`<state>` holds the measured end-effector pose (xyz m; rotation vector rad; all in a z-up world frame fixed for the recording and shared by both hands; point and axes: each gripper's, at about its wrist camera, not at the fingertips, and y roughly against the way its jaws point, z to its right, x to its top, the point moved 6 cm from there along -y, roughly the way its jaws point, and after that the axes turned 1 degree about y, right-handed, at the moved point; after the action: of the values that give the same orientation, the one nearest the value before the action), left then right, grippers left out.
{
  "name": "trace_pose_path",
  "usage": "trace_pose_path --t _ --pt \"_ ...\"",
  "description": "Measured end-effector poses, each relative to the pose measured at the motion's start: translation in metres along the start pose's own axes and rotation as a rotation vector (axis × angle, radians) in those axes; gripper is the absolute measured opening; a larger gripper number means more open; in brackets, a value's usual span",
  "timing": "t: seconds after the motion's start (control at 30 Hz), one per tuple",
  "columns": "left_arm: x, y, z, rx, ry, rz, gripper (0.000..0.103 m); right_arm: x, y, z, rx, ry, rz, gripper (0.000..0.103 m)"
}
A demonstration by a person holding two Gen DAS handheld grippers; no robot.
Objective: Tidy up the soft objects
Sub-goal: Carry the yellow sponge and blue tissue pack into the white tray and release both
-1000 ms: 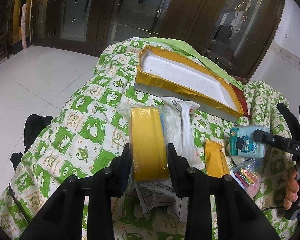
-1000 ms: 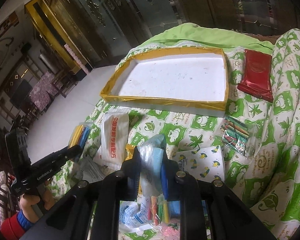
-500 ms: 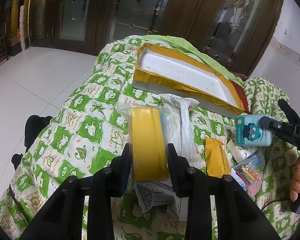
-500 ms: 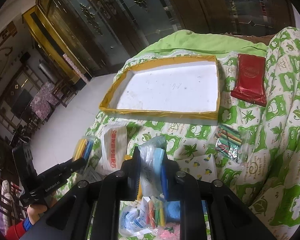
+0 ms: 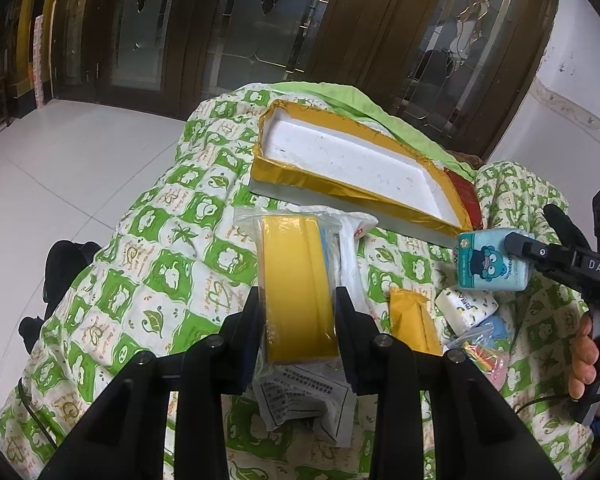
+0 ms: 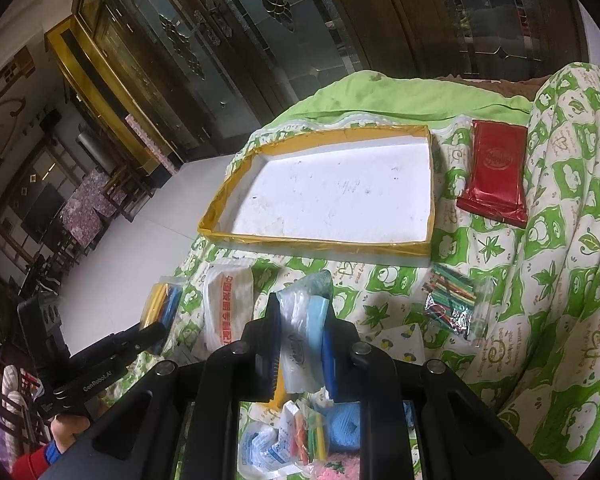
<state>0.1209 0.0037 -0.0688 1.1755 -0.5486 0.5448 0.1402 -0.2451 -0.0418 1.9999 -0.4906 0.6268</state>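
— Where does the tray [image 6: 332,196] lie from your jaws?

— At twelve o'clock from my right gripper [image 6: 303,350], dead ahead across the green-and-white quilt [image 6: 560,280], its long axis running crosswise, nine to three. From my left gripper [image 5: 299,320] the same tray [image 5: 352,164] sits at about one o'clock and slants away, long axis from eleven towards four.

— Which hand is nearer?

— The right, I judge; its near rim lies just past my fingertips, with only bare quilt between. The left has a white packet [image 5: 354,248] lying beside its path.

— And what are the jaws doing?

— Both are closed on something. My right jaws clamp the blue tissue pack [image 6: 306,332] in its clear wrap, held upright, long axis pointing at the tray. My left jaws clamp the yellow pack [image 5: 298,292], also bagged in clear plastic, long axis towards twelve.

— Any writing?

— From the left camera the right gripper's arm reads "DAS", and the tissue pack [image 5: 490,258] shows a blue cartoon face; its small print is too fine to read. From the right camera the left gripper's arm reads "GenRobot.AI". The white packet [image 6: 228,304] carries red Chinese characters I cannot make out. The red pouch [image 6: 496,170], at one o'clock just right of the tray, bears a round emblem, illegible. A printed leaflet [image 5: 304,396] lies under my left jaws, its text too small
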Motion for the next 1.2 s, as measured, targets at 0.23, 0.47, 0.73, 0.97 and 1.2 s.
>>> trace_pose_path --t 0.23,0.47,0.73,0.97,1.2 --pt "0.004 0.0 0.009 -0.009 -0.021 0.001 0.033 0.001 0.0 -0.003 -0.002 0.011 -0.002 0.018" --pt "0.016 0.003 0.017 -0.018 -0.044 0.014 0.033 0.009 0.005 -0.009 -0.001 0.032 -0.006 0.018" --pt "0.038 -0.001 0.031 -0.035 -0.077 0.025 0.033 0.033 0.011 -0.004 -0.011 0.029 -0.009 0.018" --pt "0.065 -0.017 0.044 -0.049 -0.102 0.024 0.033 0.062 0.006 0.01 -0.014 -0.015 0.014 0.018" --pt "0.091 -0.043 0.051 -0.042 -0.115 0.02 0.033 0.089 -0.007 0.021 -0.091 -0.02 0.039 0.018"
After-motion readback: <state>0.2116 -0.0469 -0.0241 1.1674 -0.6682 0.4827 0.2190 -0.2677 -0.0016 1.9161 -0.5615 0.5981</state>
